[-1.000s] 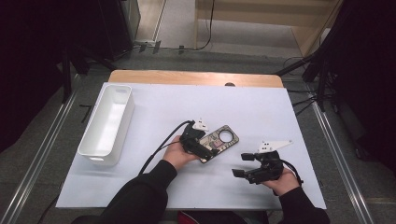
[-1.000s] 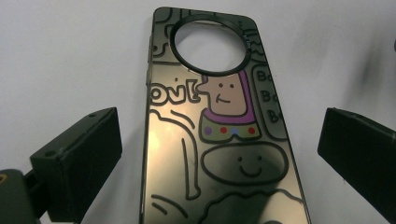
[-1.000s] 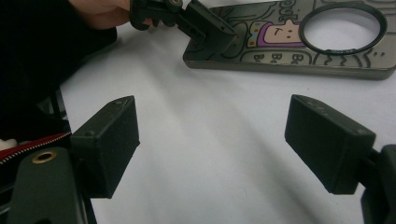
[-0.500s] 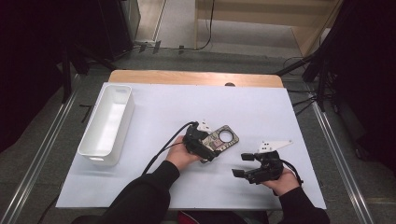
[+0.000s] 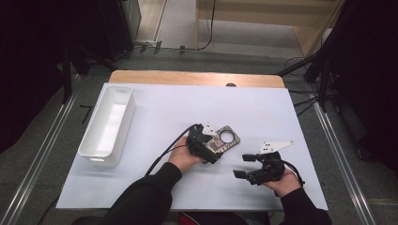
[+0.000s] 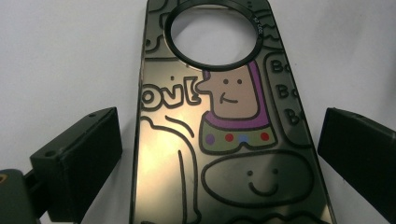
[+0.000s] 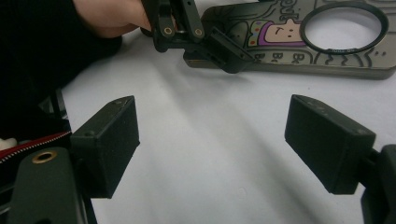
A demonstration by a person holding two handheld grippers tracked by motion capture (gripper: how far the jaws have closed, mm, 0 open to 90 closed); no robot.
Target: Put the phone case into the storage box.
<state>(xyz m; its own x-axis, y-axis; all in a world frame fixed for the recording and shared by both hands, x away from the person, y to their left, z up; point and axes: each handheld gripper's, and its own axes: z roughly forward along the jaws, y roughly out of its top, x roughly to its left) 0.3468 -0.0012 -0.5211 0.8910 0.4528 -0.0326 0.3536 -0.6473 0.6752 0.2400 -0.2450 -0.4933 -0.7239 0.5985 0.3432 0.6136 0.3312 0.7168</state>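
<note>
Jaws of left gripper (image 6: 219, 154) spread astride cartoon door hanger (image 6: 224, 140); centre, then close squarely on both long edges.

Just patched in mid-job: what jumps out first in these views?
The glossy cartoon-printed door hanger with its round hole lies flat on the white table sheet, right of centre. The left tool straddles it with its jaws open on either side, not touching. The right tool hovers open nearby; a white bin sits far left.

phone case (image 6: 224, 140) near end cut off by frame, lettering partly unreadable
</note>
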